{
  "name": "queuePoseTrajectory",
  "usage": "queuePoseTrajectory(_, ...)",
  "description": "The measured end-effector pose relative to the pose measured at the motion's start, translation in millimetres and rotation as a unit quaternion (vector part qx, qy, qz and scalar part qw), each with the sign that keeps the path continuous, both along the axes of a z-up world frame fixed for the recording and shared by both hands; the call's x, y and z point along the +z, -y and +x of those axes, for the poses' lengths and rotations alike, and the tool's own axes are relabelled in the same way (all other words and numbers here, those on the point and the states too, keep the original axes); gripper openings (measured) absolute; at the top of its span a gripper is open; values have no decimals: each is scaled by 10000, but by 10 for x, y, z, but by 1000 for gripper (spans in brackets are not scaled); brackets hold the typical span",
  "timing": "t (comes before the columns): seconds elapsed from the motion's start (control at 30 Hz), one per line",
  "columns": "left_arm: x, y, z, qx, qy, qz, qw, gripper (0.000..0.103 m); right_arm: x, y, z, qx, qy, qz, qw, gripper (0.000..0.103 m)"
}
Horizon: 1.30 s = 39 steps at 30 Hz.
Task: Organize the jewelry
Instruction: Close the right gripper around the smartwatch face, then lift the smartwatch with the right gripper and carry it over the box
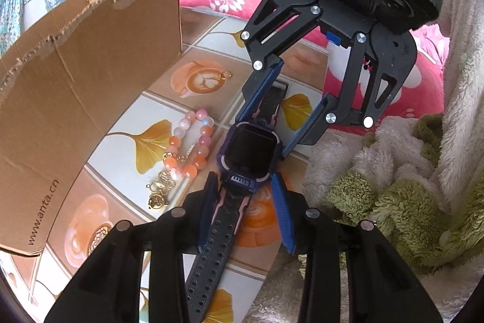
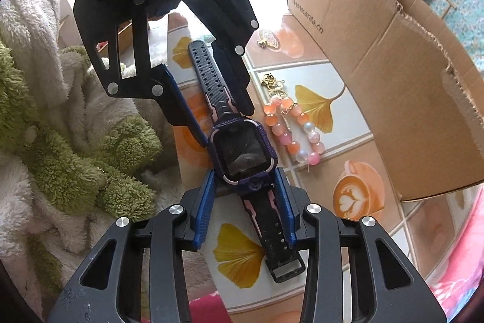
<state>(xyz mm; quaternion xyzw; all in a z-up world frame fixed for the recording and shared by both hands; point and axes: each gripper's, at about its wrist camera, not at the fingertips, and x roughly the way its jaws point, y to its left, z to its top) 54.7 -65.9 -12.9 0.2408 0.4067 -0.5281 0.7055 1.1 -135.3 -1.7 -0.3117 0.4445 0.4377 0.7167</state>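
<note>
- Currently, left wrist view: my left fingers [image 1: 245, 196] are partly closed around the near end of the watch [image 1: 251, 155], where strap meets case; the blue pads sit just beside it and I cannot tell whether they press. The watch lies flat on the bench [image 1: 127, 123].
- Risk: my right fingers [image 1: 287, 123] straddle the far end of the same watch. Unmatched lifting would twist the strap or tip the case out.
- Right wrist view: my right fingers [image 2: 245, 186] flank the case's lower corners, partly closed, firm contact unclear.
- Risk: a corner grip on a rounded case may slip.
- Risk: the bead bracelet [image 2: 292, 130] lies just beside the watch; sideways drag could sweep it toward the cardboard box [image 2: 393, 74].
</note>
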Motion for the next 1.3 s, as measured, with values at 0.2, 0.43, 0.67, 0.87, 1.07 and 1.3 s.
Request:
queuePoseTrajectory(0.2,197,-88,67,372,68,-210,9991,2,173,7,-159,-114,304,93,9994,34)
queuePoseTrajectory(0.43,9,-111,-33,422,208,237,9986,4,160,31,-259,-232,537,-82,9983,34)
queuePoseTrajectory(0.67,95,-293,-129,631,398,241,9969,23,152,112,-335,-285,570,-200,9978,34)
queuePoseTrajectory(0.87,7,-381,-60,779,469,446,9949,35,88,123,-446,-95,661,-526,9964,34)
queuePoseTrajectory(1.07,-63,-363,-54,629,329,436,9965,43,99,243,-392,-230,357,-508,9978,39)
queuePoseTrajectory(1.3,-79,-305,-78,473,443,411,9971,31,102,402,-206,-587,-373,-174,9974,36)
